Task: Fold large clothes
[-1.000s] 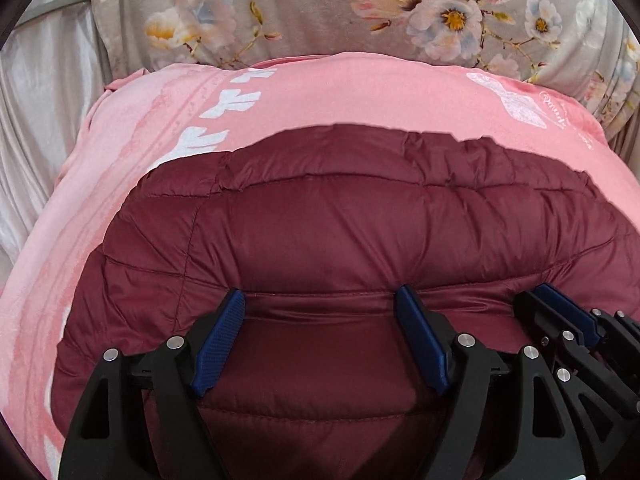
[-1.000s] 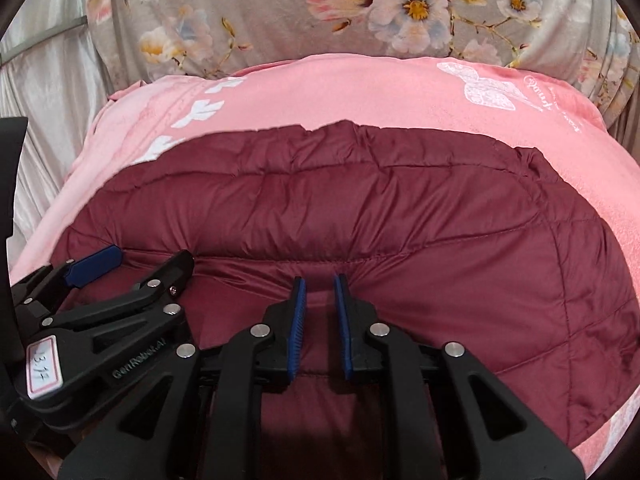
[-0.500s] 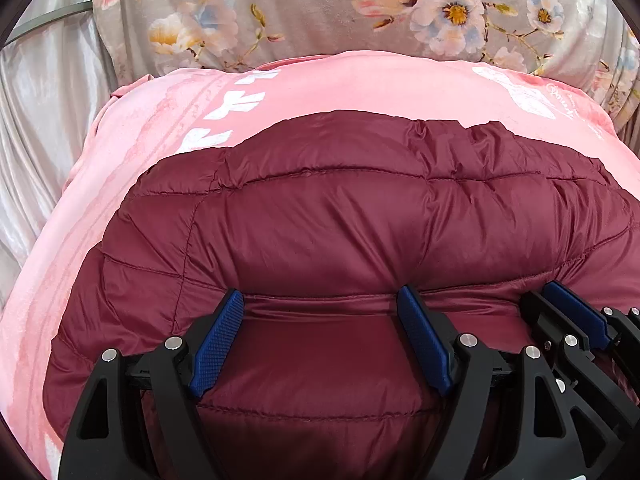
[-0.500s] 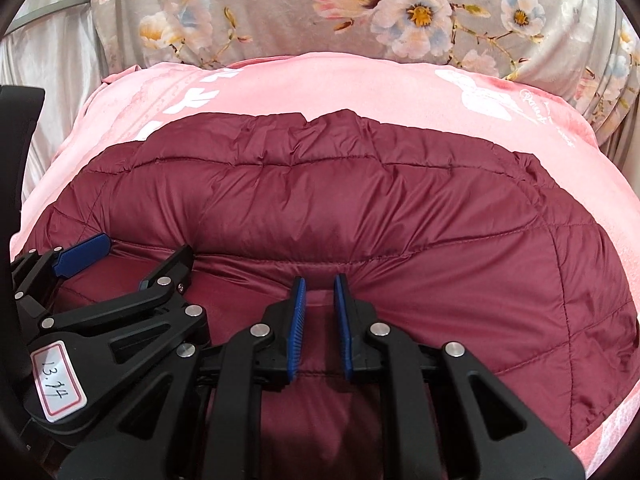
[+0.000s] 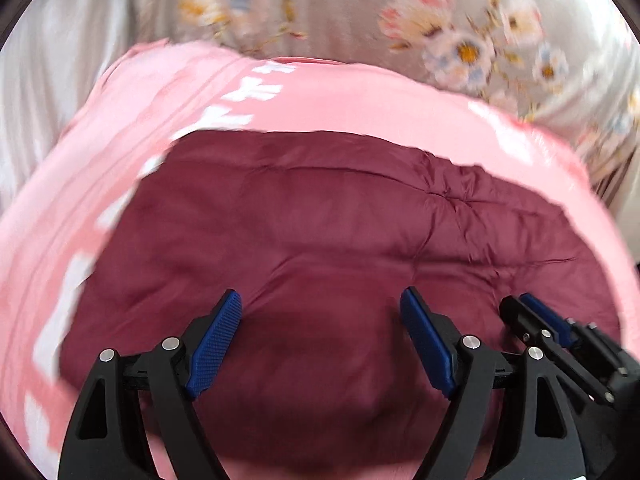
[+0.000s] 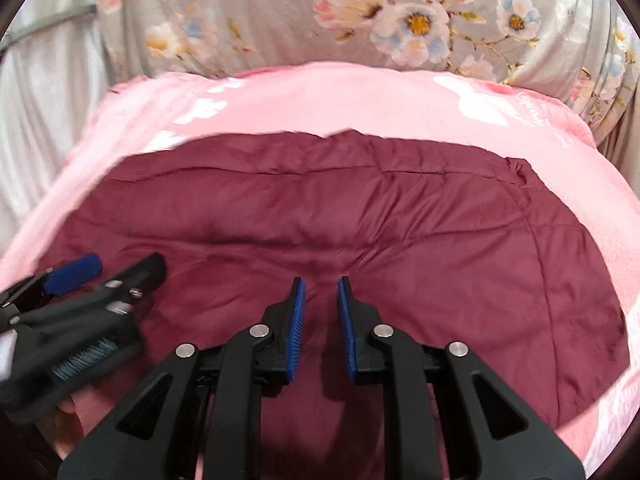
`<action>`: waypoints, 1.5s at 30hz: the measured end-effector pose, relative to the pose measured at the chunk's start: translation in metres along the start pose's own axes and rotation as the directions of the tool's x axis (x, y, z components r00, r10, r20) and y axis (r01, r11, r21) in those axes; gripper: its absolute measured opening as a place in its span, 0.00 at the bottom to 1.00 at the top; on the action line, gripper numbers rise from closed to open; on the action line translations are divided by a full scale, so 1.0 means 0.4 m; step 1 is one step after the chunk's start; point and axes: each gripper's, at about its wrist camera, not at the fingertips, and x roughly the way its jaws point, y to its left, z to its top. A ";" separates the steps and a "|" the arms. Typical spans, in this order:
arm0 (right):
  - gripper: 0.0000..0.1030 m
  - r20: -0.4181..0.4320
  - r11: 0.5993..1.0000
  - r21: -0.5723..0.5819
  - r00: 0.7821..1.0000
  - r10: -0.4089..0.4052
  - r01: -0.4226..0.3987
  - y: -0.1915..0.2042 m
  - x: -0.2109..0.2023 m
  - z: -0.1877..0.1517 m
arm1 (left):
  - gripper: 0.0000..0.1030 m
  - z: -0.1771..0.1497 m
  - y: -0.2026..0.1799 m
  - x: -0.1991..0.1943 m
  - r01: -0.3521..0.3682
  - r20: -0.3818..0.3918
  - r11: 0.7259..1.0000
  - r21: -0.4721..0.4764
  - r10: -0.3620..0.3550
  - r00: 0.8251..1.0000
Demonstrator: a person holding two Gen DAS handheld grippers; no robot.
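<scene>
A maroon quilted puffer jacket (image 5: 320, 232) lies spread flat on a pink blanket (image 5: 360, 96); it also shows in the right wrist view (image 6: 400, 232). My left gripper (image 5: 320, 336) is open wide and empty, hovering over the jacket's near part. My right gripper (image 6: 321, 320) hovers beside it with its jaws a narrow gap apart and nothing between them. The right gripper's blue-padded fingers (image 5: 544, 320) show at the right edge of the left wrist view, and the left gripper (image 6: 80, 284) shows at the left of the right wrist view. The left view is motion-blurred.
The pink blanket (image 6: 340, 96) with white prints covers the bed. A grey floral pillow or cover (image 6: 400, 16) stands along the far side. Pale satin curtain fabric (image 6: 36, 92) hangs at the left.
The raised fold of the jacket has dropped flat. Both grippers have lifted and pulled back from it. The right gripper's jaws have opened slightly, freeing the fabric.
</scene>
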 end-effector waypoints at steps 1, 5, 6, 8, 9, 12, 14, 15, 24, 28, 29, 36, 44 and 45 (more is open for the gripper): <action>0.17 -0.006 1.000 -0.006 1.000 0.016 -0.016 0.013 -0.020 -0.009 | 0.77 -0.009 0.026 -0.022 -0.004 -0.003 1.000 -0.013 0.003 1.000; 0.17 -0.029 0.998 0.005 0.998 0.062 -0.062 0.039 -0.056 -0.041 | 0.77 -0.040 0.171 -0.097 -0.101 -0.021 0.990 -0.097 0.100 0.995; 0.17 -0.038 0.998 0.014 0.997 0.068 -0.067 0.041 -0.056 -0.048 | 0.77 -0.046 0.199 -0.103 -0.109 -0.038 0.986 -0.124 0.105 0.994; 0.17 -0.047 0.997 0.031 0.996 0.074 -0.073 0.042 -0.049 -0.056 | 0.77 -0.055 0.264 -0.099 -0.075 -0.088 0.977 -0.200 0.058 0.994; 0.17 -0.052 0.996 0.040 0.996 0.077 -0.075 0.041 -0.044 -0.058 | 0.77 -0.060 0.285 -0.092 -0.052 -0.102 0.970 -0.238 0.029 0.994; 0.17 -0.063 0.995 0.055 0.994 0.088 -0.084 0.037 -0.034 -0.064 | 0.77 -0.068 0.324 -0.060 0.000 -0.132 0.949 -0.315 -0.044 0.990; 0.17 -0.068 0.995 0.054 0.994 0.091 -0.087 0.036 -0.030 -0.069 | 0.78 -0.069 0.333 -0.045 0.028 -0.120 0.936 -0.351 -0.075 0.990; 0.17 -0.070 0.995 0.052 0.993 0.091 -0.088 0.036 -0.028 -0.070 | 0.78 -0.069 0.332 -0.042 0.040 -0.108 0.931 -0.363 -0.085 0.990; 0.17 -0.064 0.997 0.034 0.995 0.073 -0.071 0.041 -0.019 -0.080 | 0.19 -0.022 0.244 -0.039 0.146 -0.104 0.934 -0.325 -0.188 0.977; 0.17 -0.055 0.990 0.092 0.992 0.111 -0.105 0.022 -0.046 -0.082 | 0.11 0.021 0.169 -0.118 0.129 -0.039 0.967 -0.219 -0.141 0.989; 0.17 -0.052 0.988 0.103 0.991 0.120 -0.114 0.017 -0.056 -0.084 | 0.10 0.032 0.152 -0.140 0.135 -0.020 0.972 -0.194 -0.141 0.990; 0.17 -0.057 0.979 0.138 0.986 0.157 -0.148 -0.018 -0.113 -0.101 | 0.09 0.111 -0.064 -0.275 0.213 0.066 0.976 0.039 -0.215 0.974; 0.17 0.003 0.963 0.246 0.994 0.110 -0.107 -0.184 -0.222 -0.101 | 0.09 0.104 -0.424 -0.261 0.319 0.011 0.900 0.297 -0.338 0.941; 0.17 0.003 0.962 0.260 0.996 0.088 -0.086 -0.212 -0.233 -0.105 | 0.09 0.092 -0.465 -0.241 0.333 -0.015 0.890 0.311 -0.346 0.938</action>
